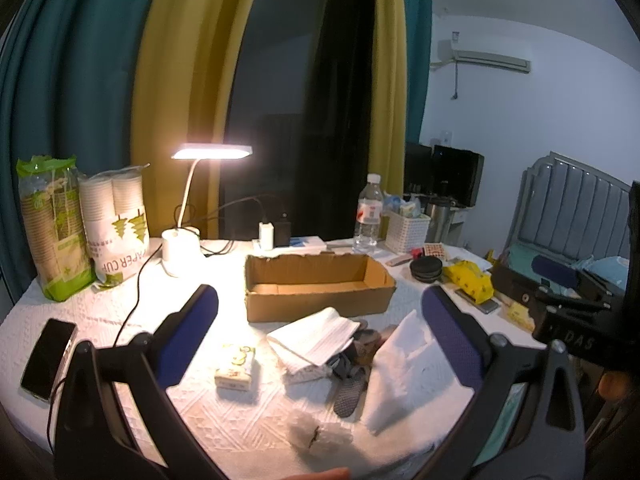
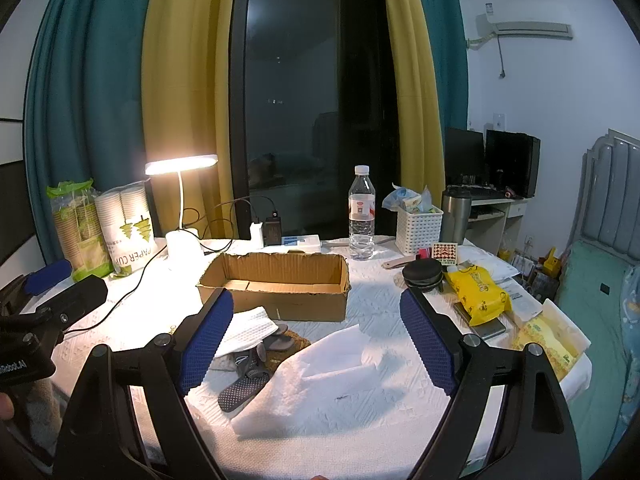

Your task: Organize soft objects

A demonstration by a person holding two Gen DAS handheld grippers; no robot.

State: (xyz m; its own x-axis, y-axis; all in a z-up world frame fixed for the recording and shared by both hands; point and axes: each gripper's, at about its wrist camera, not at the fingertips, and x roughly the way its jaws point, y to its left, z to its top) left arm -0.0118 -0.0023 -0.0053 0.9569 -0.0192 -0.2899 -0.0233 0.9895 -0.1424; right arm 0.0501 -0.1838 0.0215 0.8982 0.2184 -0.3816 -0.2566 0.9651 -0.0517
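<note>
Both hand-held grippers (image 1: pixel 320 320) (image 2: pixel 316 336) wide, empty

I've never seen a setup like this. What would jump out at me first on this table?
Probably the lit desk lamp glowing at the back left, over an open, empty cardboard box in the middle. In front of the box lies a jumble of soft things: a folded white cloth, dark dotted socks and a white towel. Two open grippers with blue pads, the left gripper and right gripper, frame the pile.
</note>
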